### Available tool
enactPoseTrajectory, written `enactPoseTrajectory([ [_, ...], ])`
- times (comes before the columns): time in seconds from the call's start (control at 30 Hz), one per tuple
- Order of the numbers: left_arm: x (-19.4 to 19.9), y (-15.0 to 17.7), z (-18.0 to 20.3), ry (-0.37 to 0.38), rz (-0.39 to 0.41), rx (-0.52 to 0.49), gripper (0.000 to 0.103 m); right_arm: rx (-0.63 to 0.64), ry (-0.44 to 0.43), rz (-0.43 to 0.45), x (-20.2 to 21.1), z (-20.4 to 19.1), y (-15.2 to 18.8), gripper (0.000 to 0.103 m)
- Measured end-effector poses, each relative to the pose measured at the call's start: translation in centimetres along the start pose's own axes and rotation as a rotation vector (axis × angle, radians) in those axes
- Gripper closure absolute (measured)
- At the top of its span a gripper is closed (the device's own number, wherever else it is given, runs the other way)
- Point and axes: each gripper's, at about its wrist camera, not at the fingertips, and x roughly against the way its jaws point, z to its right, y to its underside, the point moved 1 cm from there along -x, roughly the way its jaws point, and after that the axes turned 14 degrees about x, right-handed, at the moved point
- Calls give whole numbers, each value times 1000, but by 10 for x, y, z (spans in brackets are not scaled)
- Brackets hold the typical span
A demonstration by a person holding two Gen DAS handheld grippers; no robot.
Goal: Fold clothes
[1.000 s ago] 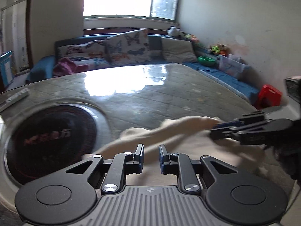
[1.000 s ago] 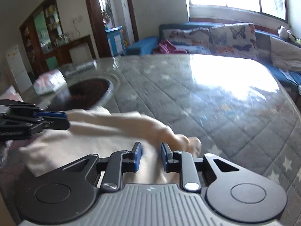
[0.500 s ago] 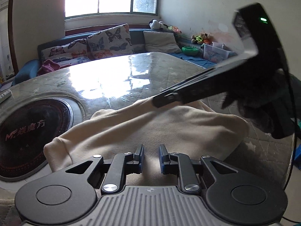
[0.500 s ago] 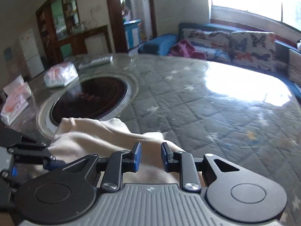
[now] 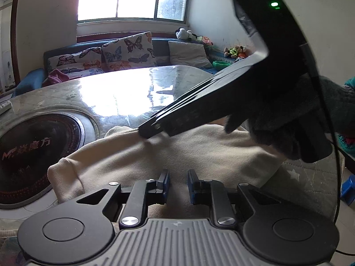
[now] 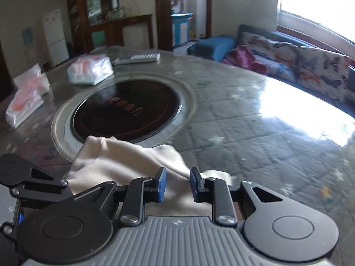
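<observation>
A cream garment (image 5: 177, 153) lies folded on the quilted table, beside the round black hotplate (image 5: 33, 153). My left gripper (image 5: 178, 187) hovers over the garment's near edge with its jaws a little apart and nothing between them. My right gripper (image 6: 176, 185) is over the garment (image 6: 124, 157) with its jaws slightly apart, cloth showing in the gap below. In the left wrist view the right gripper (image 5: 148, 133) reaches in from the right, its tip touching the garment's far fold.
The hotplate (image 6: 126, 108) sits in a metal ring in the table. Plastic tissue packs (image 6: 91, 68) and a remote (image 6: 137, 58) lie beyond it. A sofa with butterfly cushions (image 5: 126, 51) stands behind the table (image 6: 255, 133).
The right gripper has swung left across the garment, carrying the sleeve over onto the body. The left gripper has drawn back to the near edge. The garment now lies more compact.
</observation>
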Motion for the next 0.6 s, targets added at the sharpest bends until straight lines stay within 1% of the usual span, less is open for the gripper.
enactPoseTrajectory([
  [0.07, 1, 1, 1, 3, 4, 6, 83, 13, 11, -31, -16, -4, -6, 79],
  [0.17, 1, 1, 1, 6, 7, 7, 81, -24, 3, -30, -25, 0, -12, 77],
  [0.2, 2, 1, 0, 9, 6, 12, 79, -32, 1, -21, -24, 2, -14, 76],
  [0.3, 6, -2, -4, 10, 10, 34, 75, -35, 18, 5, -7, 8, -13, 72],
  [0.4, 16, -9, -14, -3, 41, 74, 74, -46, 36, 24, 18, 15, -6, 70],
  [0.5, 25, -17, -28, -18, 75, 134, 74, -36, 63, 33, 46, 15, 10, 70],
  [0.6, 30, -20, -39, -59, 102, 159, 74, -39, 71, 36, 66, 9, 26, 70],
])
